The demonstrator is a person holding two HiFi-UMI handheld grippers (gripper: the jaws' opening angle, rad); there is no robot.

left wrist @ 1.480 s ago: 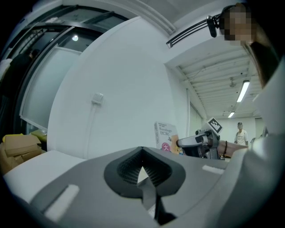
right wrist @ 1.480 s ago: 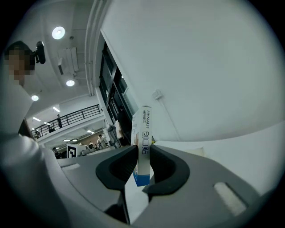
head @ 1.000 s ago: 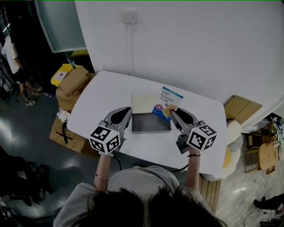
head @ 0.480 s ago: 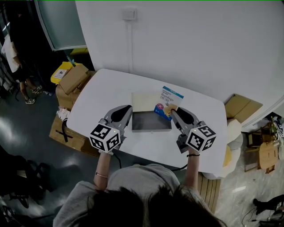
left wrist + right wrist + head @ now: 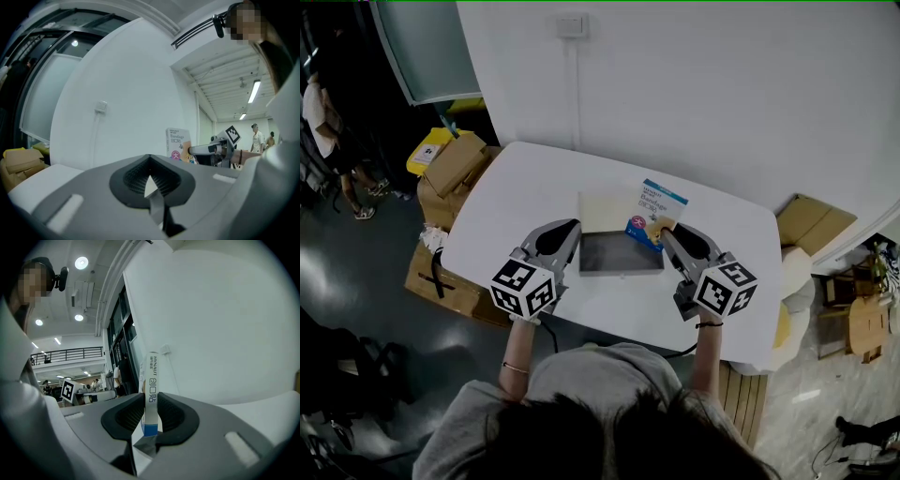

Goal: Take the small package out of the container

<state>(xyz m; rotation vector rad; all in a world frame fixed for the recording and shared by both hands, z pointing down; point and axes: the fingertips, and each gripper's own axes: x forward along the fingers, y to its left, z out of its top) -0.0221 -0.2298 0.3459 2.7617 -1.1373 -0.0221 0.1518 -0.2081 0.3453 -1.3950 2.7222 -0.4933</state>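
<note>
Right tongs [image 5: 665, 232] pinch small package [image 5: 657, 214] beside container [image 5: 620, 272]; left tongs [image 5: 573, 226] closed; boxes [image 5: 455, 167] flank table [image 5: 530, 187].

Blue-white small package [image 5: 654, 217] upright at far right corner of container [image 5: 620, 255]; container shallow, grey, open-topped.

1. The left gripper [image 5: 572, 228] points level, away from the person, with its jaws closed together and nothing between them.
2. The right gripper [image 5: 667, 234] points almost level, its jaws clamped on the small package [image 5: 152, 390], which stands upright between them.
3. Both forearms reach forward, well apart.
</note>
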